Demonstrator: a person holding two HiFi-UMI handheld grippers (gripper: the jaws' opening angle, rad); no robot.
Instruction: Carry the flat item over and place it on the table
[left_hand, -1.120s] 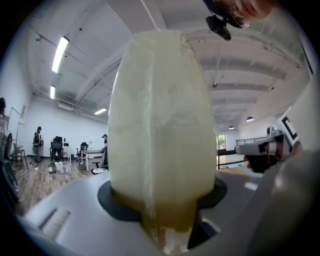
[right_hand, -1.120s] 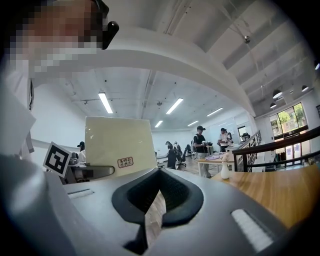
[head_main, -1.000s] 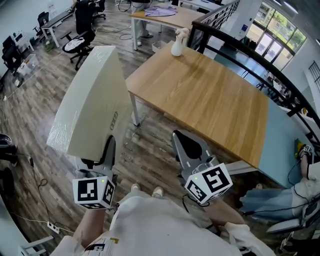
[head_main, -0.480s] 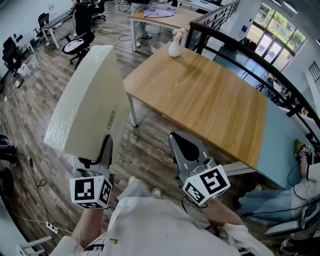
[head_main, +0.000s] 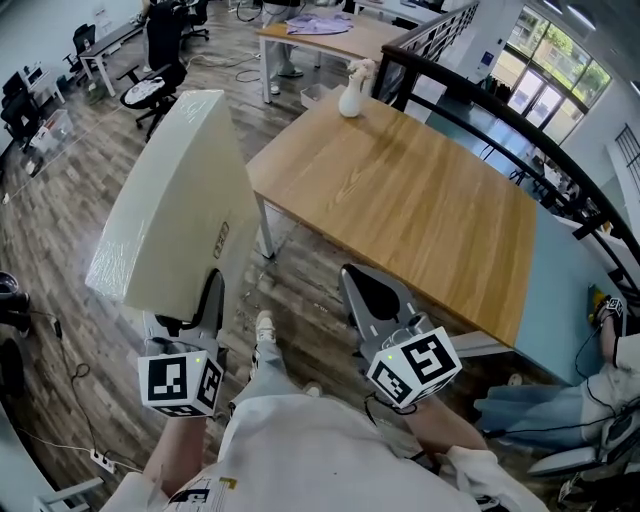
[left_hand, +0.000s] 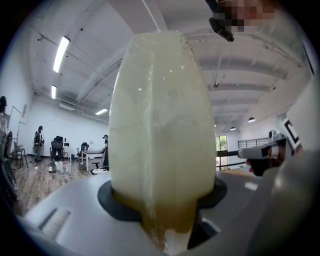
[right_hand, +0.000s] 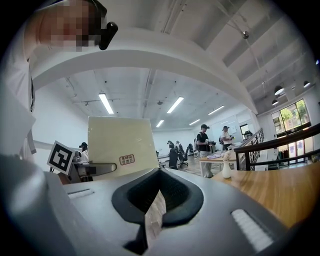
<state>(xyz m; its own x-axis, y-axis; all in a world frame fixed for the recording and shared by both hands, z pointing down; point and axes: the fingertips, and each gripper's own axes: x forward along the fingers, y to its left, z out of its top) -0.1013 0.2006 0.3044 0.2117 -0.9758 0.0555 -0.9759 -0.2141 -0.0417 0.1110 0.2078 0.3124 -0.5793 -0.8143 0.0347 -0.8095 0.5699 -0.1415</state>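
Wood-plank floor (head_main: 60, 200), office chairs (head_main: 150, 90), black railing (right_hand: 280, 137), ceiling strip lights (right_hand: 105, 102)

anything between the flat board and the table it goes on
Nothing visible. The flat board, held by the left gripper, is beside the wooden table; its top is bare except a white bottle at the far corner.

I see the flat item (head_main: 180, 200) at 10 o'clock: a pale cream slab in shiny plastic wrap, with a small label (head_main: 222, 240) on its side face. It's off the floor, standing on edge and leaning away toward 11 o'clock. Its near end is pinched in the left gripper (head_main: 190, 318). The table (head_main: 430, 200) is at 1 o'clock, with a light wood top and white legs. The slab isn't on it; the table's left corner sits just beside the slab's right face.
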